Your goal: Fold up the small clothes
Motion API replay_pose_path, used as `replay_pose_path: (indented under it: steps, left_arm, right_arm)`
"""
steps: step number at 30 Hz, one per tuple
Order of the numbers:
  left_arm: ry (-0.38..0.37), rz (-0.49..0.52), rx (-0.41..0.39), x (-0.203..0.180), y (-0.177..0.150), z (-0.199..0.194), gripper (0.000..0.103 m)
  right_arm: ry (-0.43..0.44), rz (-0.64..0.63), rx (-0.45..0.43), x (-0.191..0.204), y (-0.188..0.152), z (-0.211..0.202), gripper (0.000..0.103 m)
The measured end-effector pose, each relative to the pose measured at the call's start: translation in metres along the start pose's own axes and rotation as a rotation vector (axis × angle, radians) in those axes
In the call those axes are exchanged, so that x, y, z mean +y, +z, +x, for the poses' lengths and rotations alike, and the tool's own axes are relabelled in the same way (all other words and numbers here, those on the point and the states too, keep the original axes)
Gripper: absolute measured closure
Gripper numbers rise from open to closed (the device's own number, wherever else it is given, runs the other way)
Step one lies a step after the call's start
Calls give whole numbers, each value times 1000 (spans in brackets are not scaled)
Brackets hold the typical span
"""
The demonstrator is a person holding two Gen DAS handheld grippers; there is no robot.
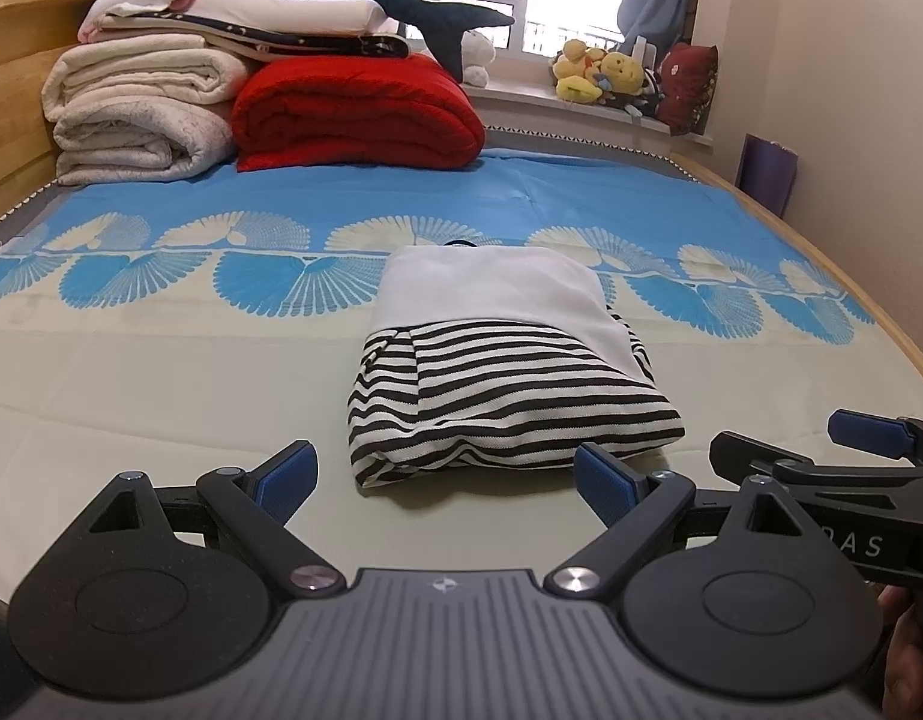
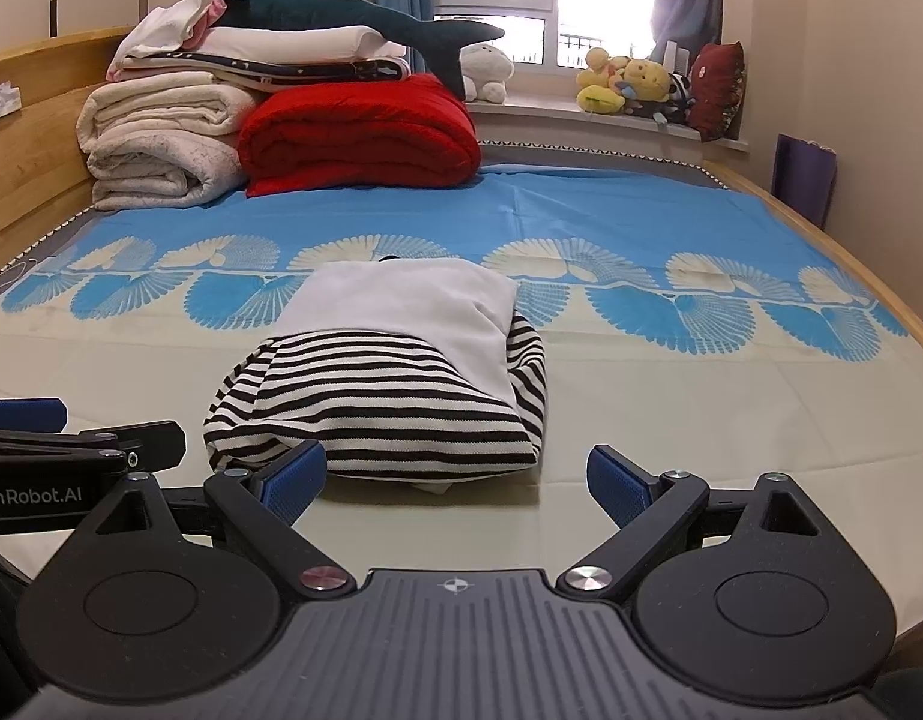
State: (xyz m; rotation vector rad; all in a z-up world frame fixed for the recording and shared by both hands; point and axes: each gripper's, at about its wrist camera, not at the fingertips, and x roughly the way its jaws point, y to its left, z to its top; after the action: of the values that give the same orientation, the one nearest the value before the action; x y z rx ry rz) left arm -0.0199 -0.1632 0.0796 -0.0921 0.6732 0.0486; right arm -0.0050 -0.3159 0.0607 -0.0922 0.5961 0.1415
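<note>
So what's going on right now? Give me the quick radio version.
Left gripper open, empty. Right gripper open, empty. Striped garment lies folded on the bed sheet, just ahead of both. Nothing between.

My left gripper (image 1: 446, 483) and right gripper (image 2: 455, 480) look alike: matte black linkage arms with silver screws, ribbed blue finger pads (image 1: 602, 483), round black hubs and a grey ridged body. White lettering marks their sides, and a bit of my skin (image 1: 905, 648) shows
</note>
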Motion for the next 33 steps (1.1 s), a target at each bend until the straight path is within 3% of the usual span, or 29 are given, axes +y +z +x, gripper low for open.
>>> replay_pose_path:
  steps: [33]
  left_arm:
    - [-2, 1, 7, 3, -5, 2, 8]
  right_arm:
    - [1, -2, 5, 0, -2, 0, 9]
